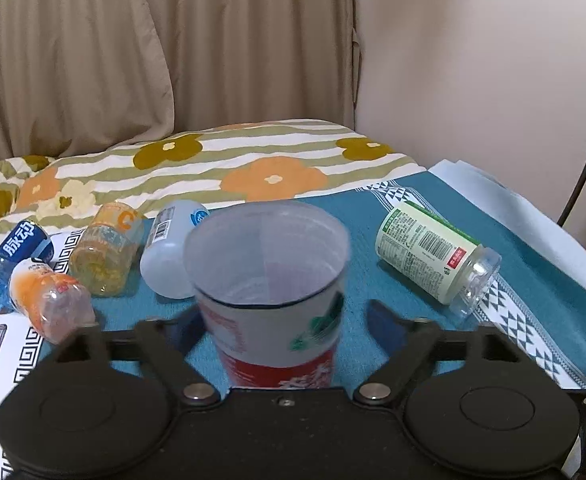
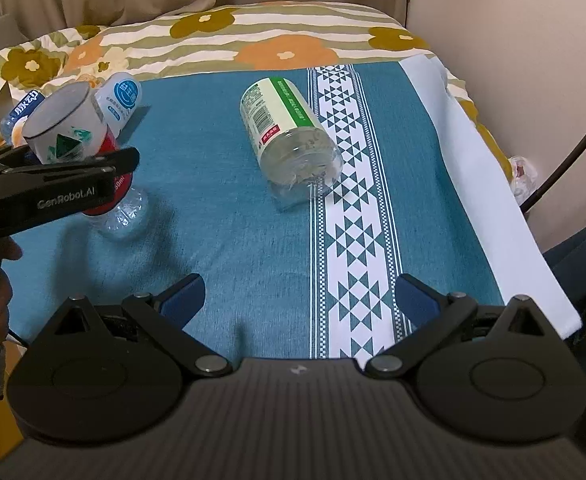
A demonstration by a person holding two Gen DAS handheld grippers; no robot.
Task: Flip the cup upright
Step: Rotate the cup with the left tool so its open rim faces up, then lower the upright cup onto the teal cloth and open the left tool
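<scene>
Paper cup [image 1: 269, 276], mouth up, sits centre frame between our spread left tool [image 1: 281, 320]; right tool [image 2: 299, 300] spread, empty. A nudge could topple it.

"GenRobot.AI" marks the left gripper [image 2: 73, 160]; "脉动" marks the blue bottle [image 1: 17, 254].

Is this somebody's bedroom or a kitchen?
Probably a bedroom. A flowery quilt lies like bedding behind the teal cloth, beige curtains hang at the back, and there is no sink or stove in view.
</scene>
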